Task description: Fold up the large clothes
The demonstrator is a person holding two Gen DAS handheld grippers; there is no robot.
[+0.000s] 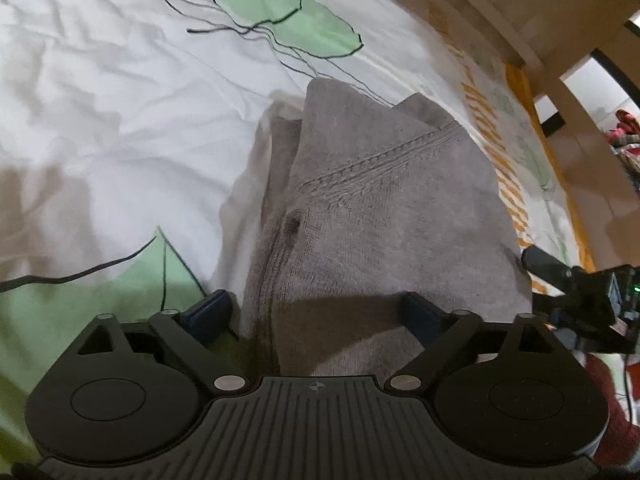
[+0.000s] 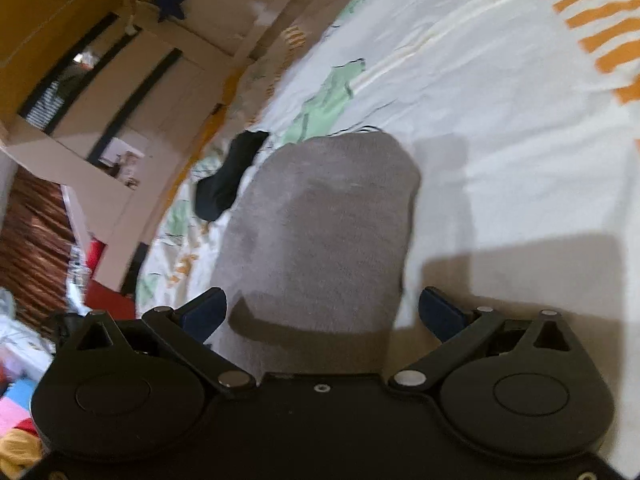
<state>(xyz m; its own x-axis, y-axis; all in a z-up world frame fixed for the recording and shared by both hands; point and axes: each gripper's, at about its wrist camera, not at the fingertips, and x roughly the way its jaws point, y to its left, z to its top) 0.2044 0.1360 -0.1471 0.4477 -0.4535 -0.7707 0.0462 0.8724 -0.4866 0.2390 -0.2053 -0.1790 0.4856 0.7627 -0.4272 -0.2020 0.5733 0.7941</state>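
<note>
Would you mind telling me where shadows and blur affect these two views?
Left wrist view: the left gripper shadows the grey garment's near edge; the sheet looks soft. Right wrist view: motion blur throughout; hard shadows fall on the sheet beside the right gripper.

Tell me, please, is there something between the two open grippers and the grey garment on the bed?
Nothing visible is in the way. The left gripper and the right gripper both hang open right over the folded grey garment. The black cloth lies beside it on the bed sheet, off to the side.
</note>
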